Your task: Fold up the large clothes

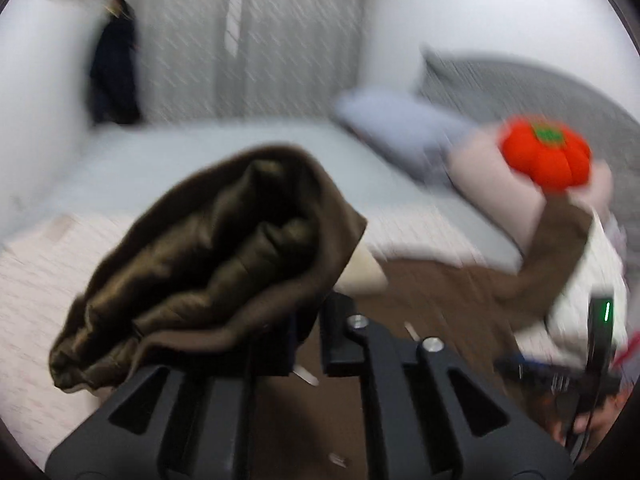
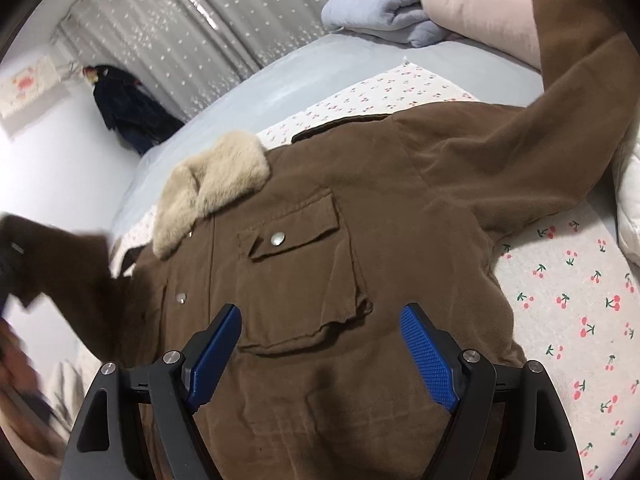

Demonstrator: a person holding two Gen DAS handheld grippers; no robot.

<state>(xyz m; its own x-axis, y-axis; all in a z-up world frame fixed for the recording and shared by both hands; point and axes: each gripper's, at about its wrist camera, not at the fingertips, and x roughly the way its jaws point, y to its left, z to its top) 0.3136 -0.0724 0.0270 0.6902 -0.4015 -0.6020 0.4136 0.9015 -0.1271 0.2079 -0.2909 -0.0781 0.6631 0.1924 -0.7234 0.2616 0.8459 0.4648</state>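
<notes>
A brown jacket [image 2: 360,216] with a beige fur collar [image 2: 212,188] and a snap chest pocket [image 2: 304,276] lies front up on a bed. My right gripper [image 2: 320,344] is open just above the jacket's front, below the pocket. My left gripper [image 1: 308,332] is shut on the jacket's left sleeve cuff [image 1: 208,256], lifted so the shiny dark lining shows. The same lifted sleeve shows blurred at the left edge of the right wrist view [image 2: 60,264]. The other sleeve [image 2: 560,92] stretches toward the pillows.
The jacket lies on a white cherry-print sheet [image 2: 580,312] over a pale blue bed [image 2: 304,76]. A folded blue blanket [image 2: 380,8], a pink pillow [image 2: 480,8] and an orange pumpkin cushion [image 1: 548,156] lie at the head. Curtains [image 2: 180,28] and dark hanging clothes [image 2: 128,112] stand behind.
</notes>
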